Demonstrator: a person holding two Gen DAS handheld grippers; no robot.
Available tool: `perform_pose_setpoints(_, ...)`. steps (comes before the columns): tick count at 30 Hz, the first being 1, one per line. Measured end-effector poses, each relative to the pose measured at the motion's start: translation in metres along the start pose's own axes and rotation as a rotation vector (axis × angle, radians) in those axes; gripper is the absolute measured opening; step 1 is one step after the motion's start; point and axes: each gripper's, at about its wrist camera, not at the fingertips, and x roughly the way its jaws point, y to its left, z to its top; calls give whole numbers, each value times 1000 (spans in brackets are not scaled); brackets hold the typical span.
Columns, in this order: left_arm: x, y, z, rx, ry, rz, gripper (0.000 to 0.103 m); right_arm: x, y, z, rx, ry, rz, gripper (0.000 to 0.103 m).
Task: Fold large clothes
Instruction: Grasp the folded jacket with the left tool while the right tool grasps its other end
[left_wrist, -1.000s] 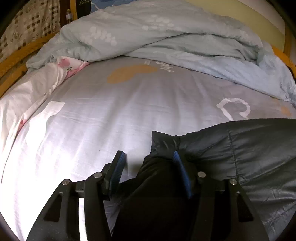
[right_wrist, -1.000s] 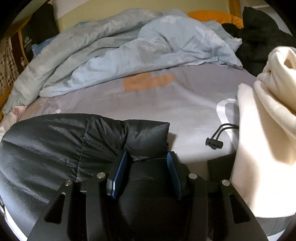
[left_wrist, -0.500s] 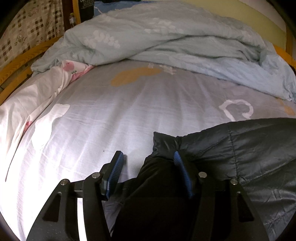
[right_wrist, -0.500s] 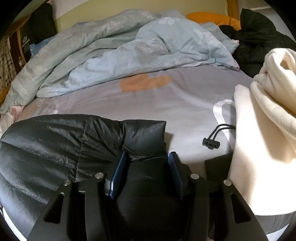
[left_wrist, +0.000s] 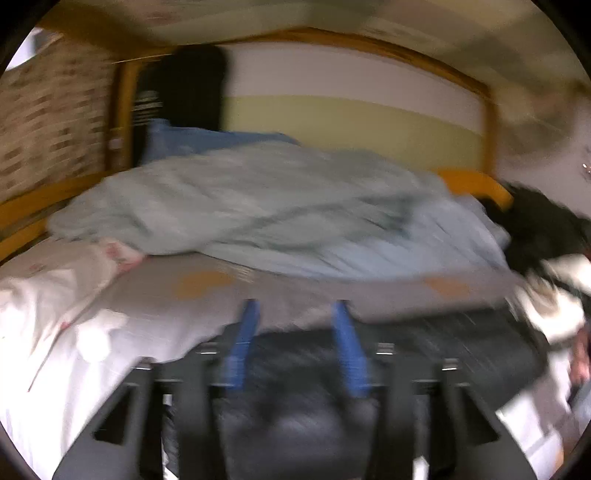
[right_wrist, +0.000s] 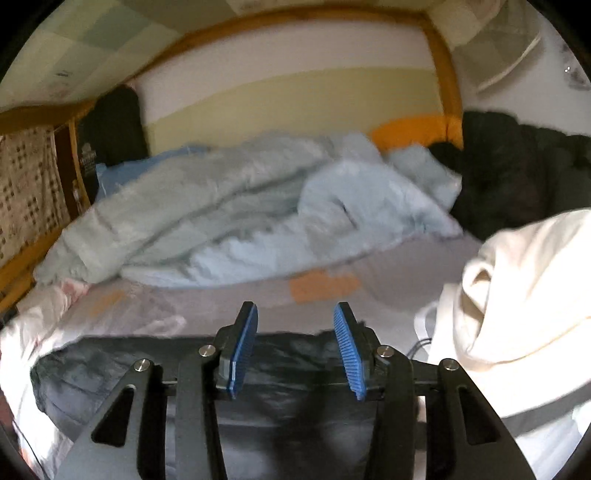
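**Jacket gripped at both corners, fold barely begun**

The left claw (left_wrist: 295, 345) and right claw (right_wrist: 295, 347) are each closing on the dark puffer jacket (right_wrist: 110, 369), bunched between their pads. Beyond them the bed (right_wrist: 258, 295) lies bare; folding remains.

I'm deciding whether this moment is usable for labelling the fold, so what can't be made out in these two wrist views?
- Left wrist view: motion blur smears the dark puffer jacket; whether the left gripper, jaws closing, pinches it is unclear.
- Right wrist view: the right gripper, also closing, hides the jacket's edge behind its frame.
- The jacket's lower part is cut off by the bottom edge.
- The cream fleece garment runs off the right edge.
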Motion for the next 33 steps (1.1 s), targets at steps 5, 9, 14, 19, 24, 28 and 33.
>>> perform_pose_setpoints(5, 4, -39, -21, -20, 124, -245, 13, -23, 42, -1, -42, 55, 148, 15)
perform_pose_setpoints(9, 23, -62, -38, -51, 217, -334, 9, -21, 65, -13, -74, 154, 239, 14)
perform_pose_setpoints(14, 47, -70, -52, -86, 301, -397, 2, 1, 83, -44, -104, 249, 278, 12)
perform_pose_setpoints(19, 77, -82, -78, -42, 399, -362, 2, 24, 85, -62, -101, 358, 285, 6)
perform_pose_setpoints(24, 109, -66, -105, -185, 502, -412, 3, 37, 91, -78, -95, 430, 349, 5)
perform_pose_setpoints(28, 105, -67, -109, -173, 450, -418, 3, 40, 109, -96, -154, 483, 383, 5)
perform_pose_setpoints(33, 103, -69, -110, -157, 433, -401, 3, 52, 125, -118, -161, 580, 393, 5)
